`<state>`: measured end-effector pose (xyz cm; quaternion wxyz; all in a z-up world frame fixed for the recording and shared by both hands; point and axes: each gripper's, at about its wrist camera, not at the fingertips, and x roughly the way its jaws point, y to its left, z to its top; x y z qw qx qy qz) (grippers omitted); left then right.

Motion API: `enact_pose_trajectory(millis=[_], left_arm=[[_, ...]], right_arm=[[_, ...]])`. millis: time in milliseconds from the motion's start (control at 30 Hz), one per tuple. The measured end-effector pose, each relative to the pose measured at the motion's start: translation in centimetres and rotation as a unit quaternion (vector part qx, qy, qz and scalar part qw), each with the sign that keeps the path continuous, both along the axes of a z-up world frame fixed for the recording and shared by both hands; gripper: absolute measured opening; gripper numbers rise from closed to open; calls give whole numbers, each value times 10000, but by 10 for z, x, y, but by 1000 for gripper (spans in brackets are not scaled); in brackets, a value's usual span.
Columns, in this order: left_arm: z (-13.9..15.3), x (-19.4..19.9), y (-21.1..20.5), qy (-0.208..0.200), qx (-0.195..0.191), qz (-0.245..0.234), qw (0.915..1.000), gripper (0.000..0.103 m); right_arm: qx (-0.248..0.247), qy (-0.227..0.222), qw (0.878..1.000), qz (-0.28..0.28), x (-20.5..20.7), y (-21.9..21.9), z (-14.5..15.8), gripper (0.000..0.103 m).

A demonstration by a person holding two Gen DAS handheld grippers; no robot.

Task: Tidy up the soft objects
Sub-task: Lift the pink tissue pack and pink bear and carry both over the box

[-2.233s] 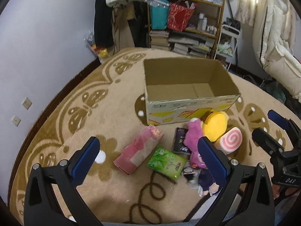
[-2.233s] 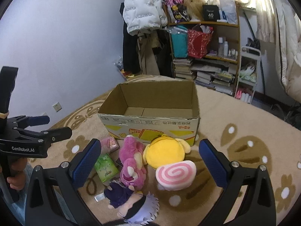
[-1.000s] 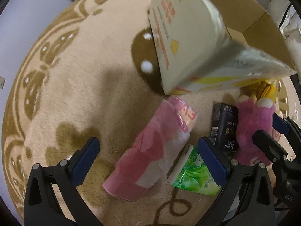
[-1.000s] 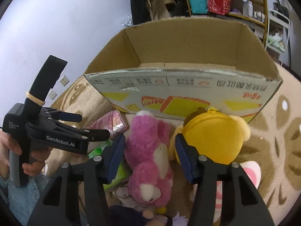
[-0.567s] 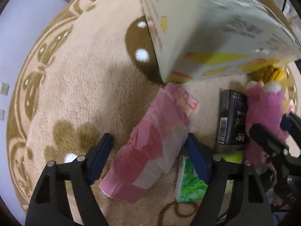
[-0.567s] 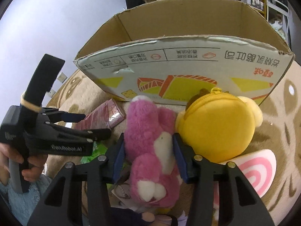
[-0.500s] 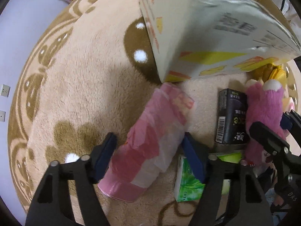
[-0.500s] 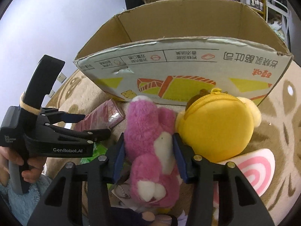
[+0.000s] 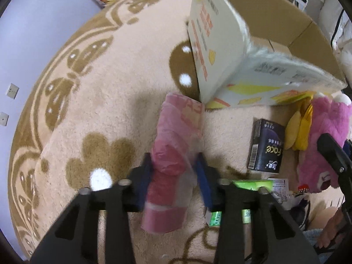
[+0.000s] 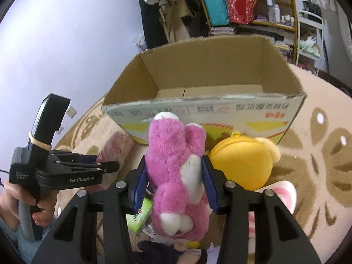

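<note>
Pink plastic-wrapped pack (image 9: 173, 154) centre frame, lengthwise on rug. Pink plush bear (image 10: 178, 176) centre, upright. Open cardboard box (image 10: 204, 110) behind, empty.

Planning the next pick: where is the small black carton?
Left wrist view, right of centre: the small black carton lies on the rug between the pink plastic-wrapped pack and pink plush toy.

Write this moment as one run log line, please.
left gripper: shut on pink pack | right gripper: shut on pink plush | box: empty
</note>
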<state>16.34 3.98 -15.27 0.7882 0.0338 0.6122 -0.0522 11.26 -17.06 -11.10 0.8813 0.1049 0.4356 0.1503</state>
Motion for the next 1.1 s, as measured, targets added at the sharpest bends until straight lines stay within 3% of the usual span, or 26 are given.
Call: enact_pose_trajectory(millis=[67, 233, 467, 633, 833, 1100], left_arm=[[4, -5, -2, 44, -184, 71, 9998, 18], [20, -14, 5, -254, -176, 298, 9991, 16], [67, -30, 22, -1009, -123, 446, 9938, 16], [112, -40, 29, -1608, -259, 474, 9855, 16], [144, -32, 39, -1824, -492, 465, 9809, 16], [178, -25, 12, -2286, -83, 83, 9734, 16]], right_arm=[[45, -54, 10000, -69, -4, -10, 7, 48], [31, -275, 9995, -153, -11, -19, 21, 48], [109, -631, 9976, -270, -20, -30, 46, 48], [369, -977, 9941, -306, -27, -41, 65, 48], [283, -1332, 9902, -309, -25, -45, 89, 48], [176, -1616, 9855, -484, -11, -62, 114, 48]])
